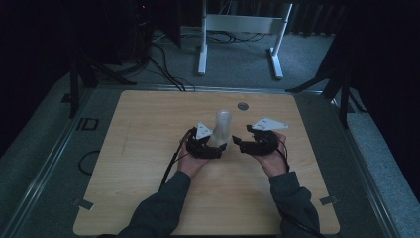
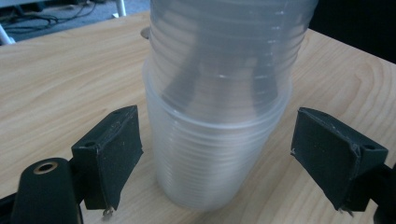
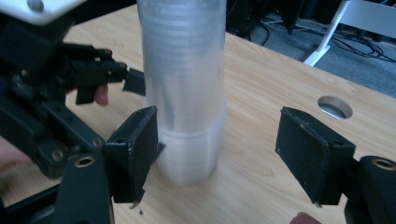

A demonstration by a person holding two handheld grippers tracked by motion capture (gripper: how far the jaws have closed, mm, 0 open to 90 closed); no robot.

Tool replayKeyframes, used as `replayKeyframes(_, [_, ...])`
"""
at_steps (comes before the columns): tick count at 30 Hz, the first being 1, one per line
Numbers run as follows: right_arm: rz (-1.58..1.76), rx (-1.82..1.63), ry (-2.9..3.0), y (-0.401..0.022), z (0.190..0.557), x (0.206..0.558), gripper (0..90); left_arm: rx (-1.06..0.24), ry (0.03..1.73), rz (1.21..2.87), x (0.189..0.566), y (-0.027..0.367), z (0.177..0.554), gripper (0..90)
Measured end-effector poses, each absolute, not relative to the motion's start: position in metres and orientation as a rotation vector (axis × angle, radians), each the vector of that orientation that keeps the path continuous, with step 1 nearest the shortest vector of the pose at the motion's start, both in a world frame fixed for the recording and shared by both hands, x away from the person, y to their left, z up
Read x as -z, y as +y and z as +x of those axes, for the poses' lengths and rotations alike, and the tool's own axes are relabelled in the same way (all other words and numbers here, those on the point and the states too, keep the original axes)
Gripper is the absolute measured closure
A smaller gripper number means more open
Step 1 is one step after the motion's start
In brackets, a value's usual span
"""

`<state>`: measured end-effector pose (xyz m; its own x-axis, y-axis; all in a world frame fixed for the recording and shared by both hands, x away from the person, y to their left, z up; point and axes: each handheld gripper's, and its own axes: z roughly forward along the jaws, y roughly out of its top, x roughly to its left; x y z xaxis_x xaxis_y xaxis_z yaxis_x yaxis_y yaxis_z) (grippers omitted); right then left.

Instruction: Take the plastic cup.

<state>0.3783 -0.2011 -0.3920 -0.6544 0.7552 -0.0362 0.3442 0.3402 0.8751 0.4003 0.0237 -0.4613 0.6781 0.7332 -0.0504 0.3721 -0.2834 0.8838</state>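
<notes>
A tall stack of clear plastic cups stands upright on the wooden table, near its middle. My left gripper is at the stack's near left side. In the left gripper view the cups stand between its open jaws, with a gap to each pad. My right gripper is just right of the stack. In the right gripper view its jaws are wide apart, and the cups stand close by its left pad without being gripped. The left gripper shows beyond the stack.
A round cable hole lies in the table behind the cups. A white desk frame and floor cables are beyond the far edge. Bare wood surrounds the hands on all sides.
</notes>
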Motion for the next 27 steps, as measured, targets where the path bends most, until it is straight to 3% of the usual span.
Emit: replayKeyframes(27, [0.926, -1.325, 2.144, -0.158, 0.405, 0.377, 26.3, -0.453, 0.862, 1.857, 0.463, 0.020, 0.404, 21.1])
